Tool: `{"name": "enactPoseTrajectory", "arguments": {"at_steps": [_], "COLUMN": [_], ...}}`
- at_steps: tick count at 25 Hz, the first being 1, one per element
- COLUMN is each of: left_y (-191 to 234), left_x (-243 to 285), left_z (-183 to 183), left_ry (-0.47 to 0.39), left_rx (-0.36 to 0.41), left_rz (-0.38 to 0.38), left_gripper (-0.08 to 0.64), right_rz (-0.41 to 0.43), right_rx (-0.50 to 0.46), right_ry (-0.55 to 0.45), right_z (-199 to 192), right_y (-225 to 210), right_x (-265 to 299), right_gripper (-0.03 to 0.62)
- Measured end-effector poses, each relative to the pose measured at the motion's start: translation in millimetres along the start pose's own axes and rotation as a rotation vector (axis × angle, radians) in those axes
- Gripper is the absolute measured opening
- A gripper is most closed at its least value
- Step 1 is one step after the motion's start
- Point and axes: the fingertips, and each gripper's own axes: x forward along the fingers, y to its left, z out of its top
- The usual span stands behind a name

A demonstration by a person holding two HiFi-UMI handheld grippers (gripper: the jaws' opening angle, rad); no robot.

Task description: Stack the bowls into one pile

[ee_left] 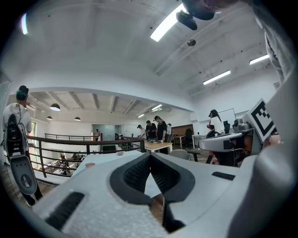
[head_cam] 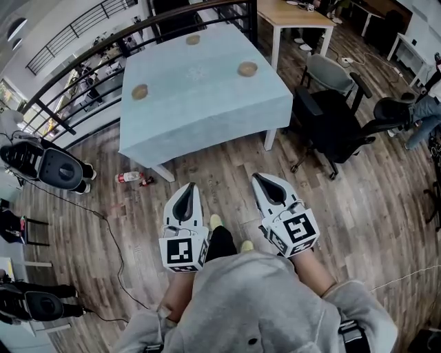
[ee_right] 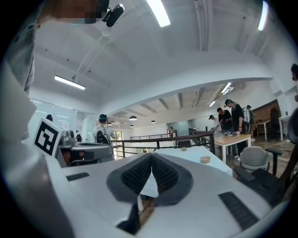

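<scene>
Three small tan bowls stand apart on the table with a pale blue cloth (head_cam: 207,103): one at the left (head_cam: 140,91), one at the right (head_cam: 247,69), one at the far edge (head_cam: 193,39). My left gripper (head_cam: 190,185) and right gripper (head_cam: 256,177) are held level over the wooden floor, short of the table's near edge, both shut with nothing in them. In the left gripper view the shut gripper (ee_left: 150,156) points at the table, with two bowls (ee_left: 89,164) (ee_left: 120,153) showing. The right gripper (ee_right: 152,156) also faces it, with bowls (ee_right: 205,159) (ee_right: 184,149) in view.
Black office chairs (head_cam: 334,120) and a grey chair (head_cam: 329,72) stand right of the table. A wooden desk (head_cam: 296,14) is behind. A black railing (head_cam: 103,52) runs along the left. A bottle (head_cam: 129,178) and a cable lie on the floor. People stand at the desk (ee_left: 158,129).
</scene>
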Motion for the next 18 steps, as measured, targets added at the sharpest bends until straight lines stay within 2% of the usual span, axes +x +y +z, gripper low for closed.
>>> {"name": "enactPoseTrajectory", "arguments": {"at_steps": [3, 7, 10, 15, 18], "left_y": [0, 4, 10, 23, 34], "left_x": [8, 24, 39, 66, 81], "left_z": [-1, -4, -5, -7, -10], "left_ry": [-0.004, -0.007, -0.009, -0.001, 0.009], "left_rx": [-0.003, -0.012, -0.019, -0.03, -0.043], "left_rz": [-0.007, -0.016, -0.024, -0.036, -0.027], "left_gripper": [0.018, 0.018, 0.018, 0.018, 0.017], "right_rz": [0.011, 0.075, 0.07, 0.05, 0.048], "right_rx": [-0.029, -0.045, -0.071, 0.001, 0.008], "right_ry": [0.007, 0.038, 0.053, 0.05, 0.04], "right_z": [-3, -7, -9, -10, -3], "right_y": [0, 3, -2, -20, -25], "right_x": [5, 17, 29, 55, 72], "right_gripper": [0.026, 0.026, 0.026, 0.026, 0.026]}}
